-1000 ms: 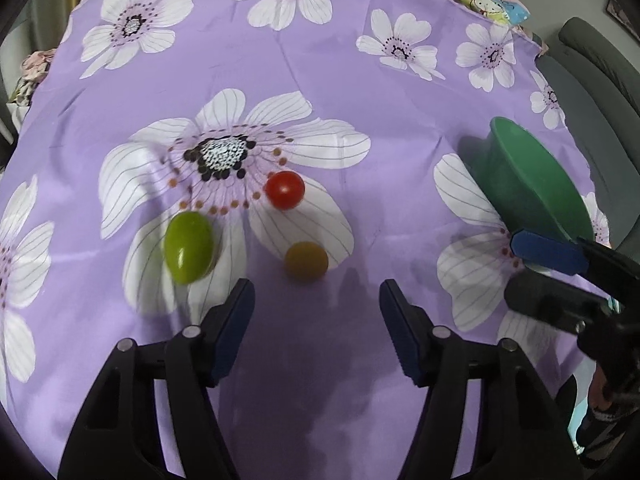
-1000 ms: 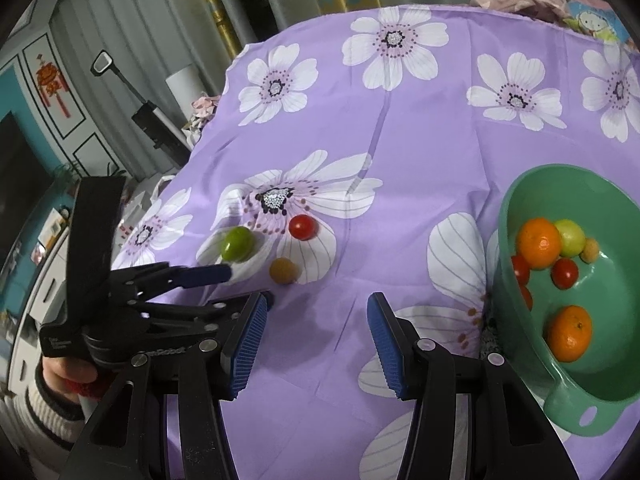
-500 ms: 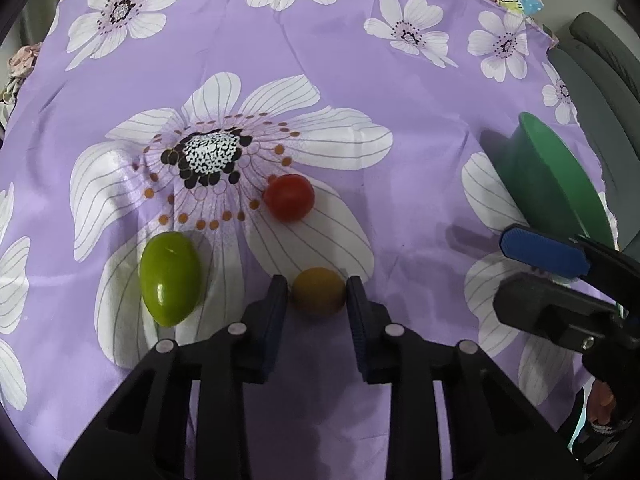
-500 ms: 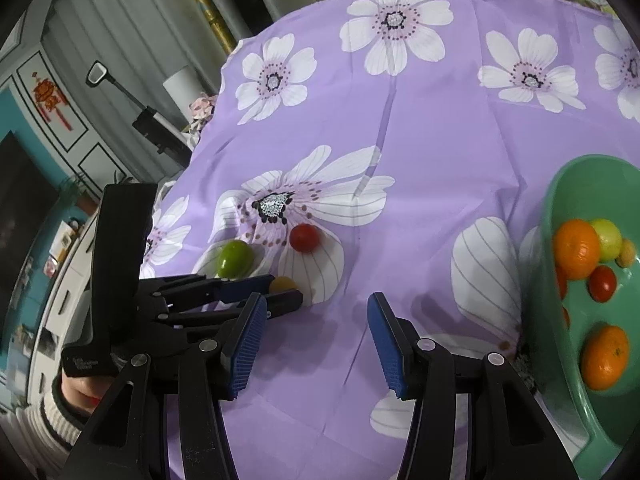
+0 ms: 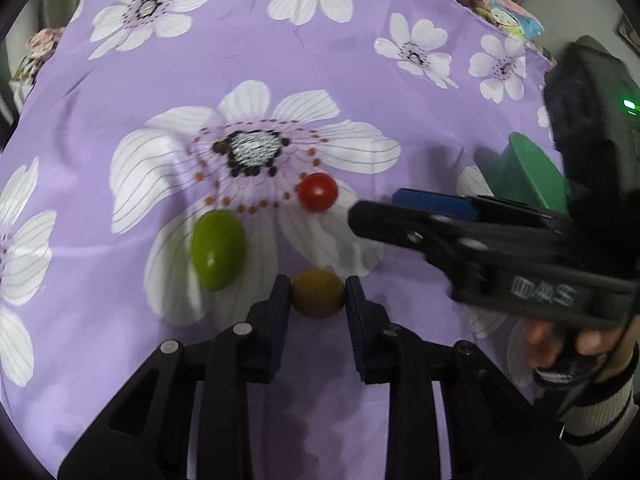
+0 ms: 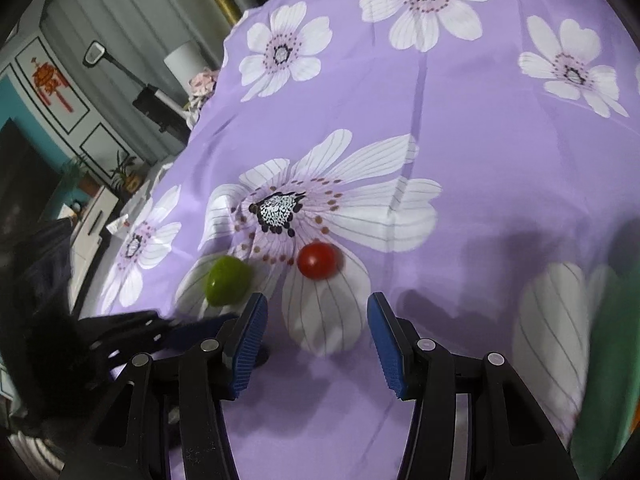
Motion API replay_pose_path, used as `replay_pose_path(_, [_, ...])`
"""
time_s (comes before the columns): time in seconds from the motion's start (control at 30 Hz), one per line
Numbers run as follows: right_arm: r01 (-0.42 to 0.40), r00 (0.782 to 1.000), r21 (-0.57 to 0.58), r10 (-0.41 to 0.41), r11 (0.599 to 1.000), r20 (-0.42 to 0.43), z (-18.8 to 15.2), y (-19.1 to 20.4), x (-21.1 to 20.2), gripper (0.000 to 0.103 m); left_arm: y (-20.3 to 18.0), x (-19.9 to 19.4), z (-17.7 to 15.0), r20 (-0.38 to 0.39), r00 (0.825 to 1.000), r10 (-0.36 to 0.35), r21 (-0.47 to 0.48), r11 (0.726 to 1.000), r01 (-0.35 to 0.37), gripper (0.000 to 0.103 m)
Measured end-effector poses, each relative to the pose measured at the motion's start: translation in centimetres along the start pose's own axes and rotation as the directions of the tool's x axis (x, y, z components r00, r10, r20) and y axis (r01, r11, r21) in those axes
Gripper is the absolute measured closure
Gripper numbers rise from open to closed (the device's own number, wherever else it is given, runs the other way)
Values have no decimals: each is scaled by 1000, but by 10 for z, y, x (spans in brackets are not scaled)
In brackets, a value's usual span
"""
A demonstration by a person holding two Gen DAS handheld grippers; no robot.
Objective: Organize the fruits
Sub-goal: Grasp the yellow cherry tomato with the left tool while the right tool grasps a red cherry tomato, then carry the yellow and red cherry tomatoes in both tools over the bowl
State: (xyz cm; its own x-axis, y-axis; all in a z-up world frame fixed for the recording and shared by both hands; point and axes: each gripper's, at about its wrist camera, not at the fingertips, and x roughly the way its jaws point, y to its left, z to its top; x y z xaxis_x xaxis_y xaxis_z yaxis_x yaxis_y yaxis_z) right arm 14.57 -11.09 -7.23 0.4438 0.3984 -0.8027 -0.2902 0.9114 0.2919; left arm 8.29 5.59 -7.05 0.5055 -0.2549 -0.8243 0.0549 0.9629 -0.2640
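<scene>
On the purple flowered cloth my left gripper (image 5: 318, 294) is shut on a small yellow-brown fruit (image 5: 318, 293), its blue pads pressing both sides. A green oval fruit (image 5: 218, 250) lies just to its left and a red cherry tomato (image 5: 318, 192) a little beyond. My right gripper (image 6: 316, 316) is open, empty, close in front of the red tomato (image 6: 318, 260), with the green fruit (image 6: 228, 280) to its left. The right gripper's fingers (image 5: 400, 218) reach in from the right in the left wrist view. The green bowl (image 5: 528, 176) shows at the right.
A strip of the green bowl (image 6: 612, 360) fills the right wrist view's right edge, blurred. The left gripper's fingers (image 6: 132, 332) lie low at the left there. The table edge drops off at left, with room furniture beyond. A person's hand (image 5: 580, 344) grips the right tool.
My left gripper closed from wide open onto the yellow-brown fruit. My right gripper swung left and down toward the red tomato, so the bowl slid almost out of its view.
</scene>
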Motion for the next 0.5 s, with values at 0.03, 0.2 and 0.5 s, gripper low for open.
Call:
replay_pose_path(0.03, [3, 1000, -5, -4, 1000, -7, 1, 1, 5, 50, 2, -1, 0, 0, 1000, 0, -6, 1000, 0, 76])
replay_pose_path(0.2, [6, 999, -24, -7, 1000, -32, 8, 7, 26, 50, 12, -3, -4, 1, 1000, 7, -31, 999, -7, 76])
replay_pose_path(0.5, [72, 996, -67, -75, 995, -42, 18, 15, 43, 61, 17, -8, -7, 7, 1000, -1, -48, 999, 1, 76])
